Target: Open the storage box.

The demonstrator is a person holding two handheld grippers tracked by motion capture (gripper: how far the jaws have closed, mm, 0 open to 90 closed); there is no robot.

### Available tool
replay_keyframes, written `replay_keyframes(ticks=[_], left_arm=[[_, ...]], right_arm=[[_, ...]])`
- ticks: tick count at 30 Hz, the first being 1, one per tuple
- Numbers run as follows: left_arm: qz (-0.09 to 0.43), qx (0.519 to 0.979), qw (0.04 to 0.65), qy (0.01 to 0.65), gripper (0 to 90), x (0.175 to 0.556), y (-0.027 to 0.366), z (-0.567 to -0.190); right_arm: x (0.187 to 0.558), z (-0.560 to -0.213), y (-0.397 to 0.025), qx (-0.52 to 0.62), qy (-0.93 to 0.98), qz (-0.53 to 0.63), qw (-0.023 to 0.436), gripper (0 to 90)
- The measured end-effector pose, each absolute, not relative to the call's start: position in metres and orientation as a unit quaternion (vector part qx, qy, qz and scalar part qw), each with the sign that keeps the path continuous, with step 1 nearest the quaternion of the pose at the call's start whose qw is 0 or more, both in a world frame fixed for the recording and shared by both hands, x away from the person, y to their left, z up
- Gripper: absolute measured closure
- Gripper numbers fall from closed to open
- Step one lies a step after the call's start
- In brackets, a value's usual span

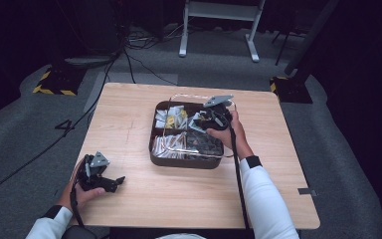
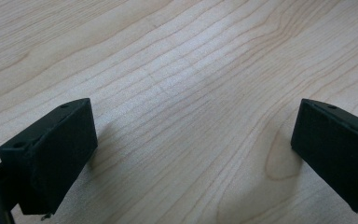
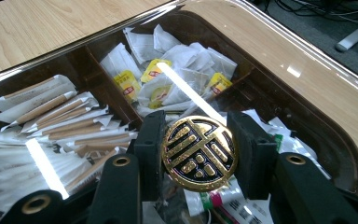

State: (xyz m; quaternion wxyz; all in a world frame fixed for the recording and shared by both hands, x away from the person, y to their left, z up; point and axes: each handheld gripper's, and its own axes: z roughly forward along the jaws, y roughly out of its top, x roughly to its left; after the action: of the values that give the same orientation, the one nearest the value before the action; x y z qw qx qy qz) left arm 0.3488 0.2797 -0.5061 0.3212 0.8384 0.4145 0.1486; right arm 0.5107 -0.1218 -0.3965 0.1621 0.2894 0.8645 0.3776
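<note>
A dark brown compartment box [image 1: 179, 162] stands mid-table under a clear lid [image 1: 176, 142]. My right gripper [image 1: 210, 117] is over its far right part. In the right gripper view, my right gripper [image 3: 199, 140] is shut on the lid's round gold and black knob [image 3: 199, 153]. Through the lid [image 3: 279, 60] I see tea bags [image 3: 168, 79] and paper-wrapped sticks [image 3: 60, 116]. I cannot tell if the lid is raised. My left gripper [image 1: 114, 181] lies near the table's front left edge, open. Between its jaws, my left gripper [image 2: 193, 140] has bare wood [image 2: 186, 84].
The wooden table [image 1: 124, 124] has free room left of and in front of the box. A small piece of tape [image 1: 306, 191] sits near the right front edge. Cables and stand legs [image 1: 219, 30] lie on the floor beyond the table.
</note>
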Motion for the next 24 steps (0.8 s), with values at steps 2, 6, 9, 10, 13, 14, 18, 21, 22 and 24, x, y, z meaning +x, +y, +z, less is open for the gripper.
replay_keyframes(ticks=[2,6,9,10,13,14,18,21,22,24], left_arm=[[0.148,0.838,0.321,0.415,0.5,0.349,0.28,-0.506],[0.149,0.838,0.321,0.415,0.5,0.349,0.28,-0.506],[0.148,0.838,0.321,0.415,0.5,0.349,0.28,-0.506],[0.149,0.838,0.321,0.415,0.5,0.349,0.28,-0.506],[0.149,0.838,0.321,0.415,0.5,0.349,0.28,-0.506],[0.149,0.838,0.321,0.415,0.6,0.349,0.28,-0.506],[0.149,0.838,0.321,0.415,0.5,0.349,0.28,-0.506],[0.149,0.838,0.321,0.415,0.5,0.349,0.28,-0.506],[0.149,0.838,0.321,0.415,0.5,0.349,0.28,-0.506],[0.149,0.838,0.321,0.415,0.6,0.349,0.28,-0.506]], right_arm=[[0.508,-0.394,-0.129,0.29,0.864,0.379,0.163,59.7],[0.505,-0.391,-0.135,0.291,0.863,0.377,0.167,59.7],[0.5,-0.386,-0.145,0.29,0.864,0.375,0.17,59.7],[0.499,-0.385,-0.147,0.291,0.864,0.374,0.172,59.7],[0.497,-0.382,-0.154,0.293,0.863,0.374,0.174,59.7],[0.496,-0.381,-0.157,0.294,0.862,0.374,0.175,59.7],[0.49,-0.378,-0.175,0.299,0.861,0.369,0.182,59.7],[0.488,-0.378,-0.182,0.303,0.859,0.369,0.184,59.7],[0.487,-0.378,-0.186,0.305,0.858,0.368,0.186,59.7],[0.485,-0.378,-0.194,0.309,0.858,0.364,0.188,59.7]])
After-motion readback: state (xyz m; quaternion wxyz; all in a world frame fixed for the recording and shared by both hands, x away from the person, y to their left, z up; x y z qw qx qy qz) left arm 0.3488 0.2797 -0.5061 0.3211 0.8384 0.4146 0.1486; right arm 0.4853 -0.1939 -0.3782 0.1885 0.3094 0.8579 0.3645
